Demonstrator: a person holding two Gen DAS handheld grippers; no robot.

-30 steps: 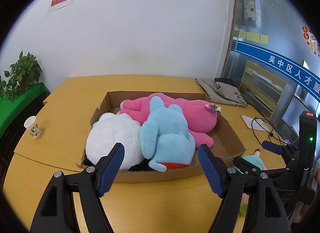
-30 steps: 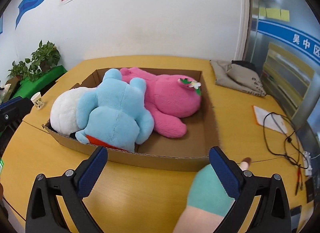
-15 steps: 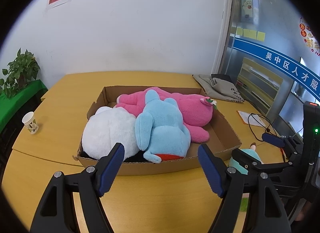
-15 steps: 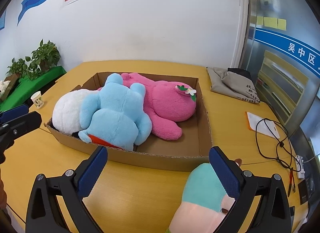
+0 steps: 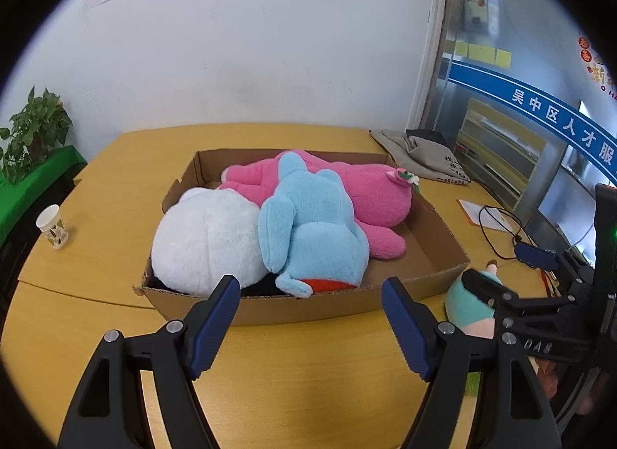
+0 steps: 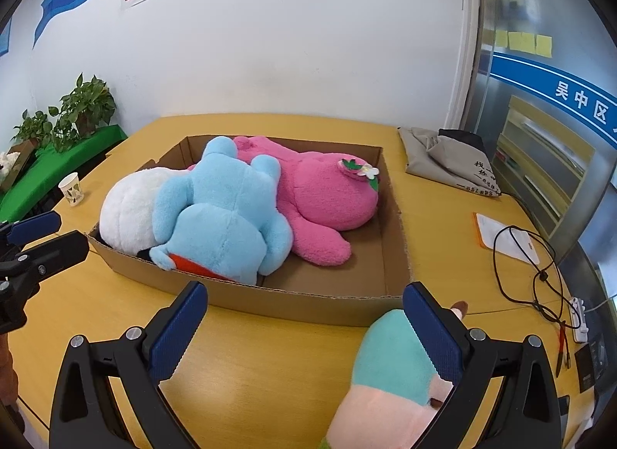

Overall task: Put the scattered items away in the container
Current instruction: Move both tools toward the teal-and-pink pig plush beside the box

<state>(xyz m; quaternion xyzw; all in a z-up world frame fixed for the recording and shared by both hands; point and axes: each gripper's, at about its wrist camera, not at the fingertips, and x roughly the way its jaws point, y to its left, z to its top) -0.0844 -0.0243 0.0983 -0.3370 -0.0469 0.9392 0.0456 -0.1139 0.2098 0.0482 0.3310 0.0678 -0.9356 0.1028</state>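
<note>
A shallow cardboard box (image 6: pixel 339 304) with raw corrugated edges sits in the middle of a smooth yellow wooden bench (image 6: pixel 435 186), and three fluffy plush toys fill most of it: a round white plush (image 5: pixel 208 240) at the near left end, a pale blue plush (image 5: pixel 316 225) lying across the middle with a red patch at its lower edge, and a long pink plush (image 6: pixel 324 194) behind it, topped with a small felt strawberry and white flower. One soft toy lies outside the box, just beside its near right corner: a teal and peach plush (image 6: pixel 389 368), rounded and fuzzy. The right gripper (image 6: pixel 304 329) hangs over the bench with its blue ribbed fingers (image 6: pixel 432 329) spread wide; the right-hand finger lies against or just over this toy, and nothing is pinched. The left gripper (image 5: pixel 308 321) faces the box front, its fingers likewise spread wide on nothing. Further out stand a paper cup (image 5: pixel 52 221) at the left, crumpled grey cloth bags (image 6: pixel 447 163) at the back right, a looped black cable (image 6: pixel 528 256) and leafy potted plants (image 6: pixel 81 109).
</note>
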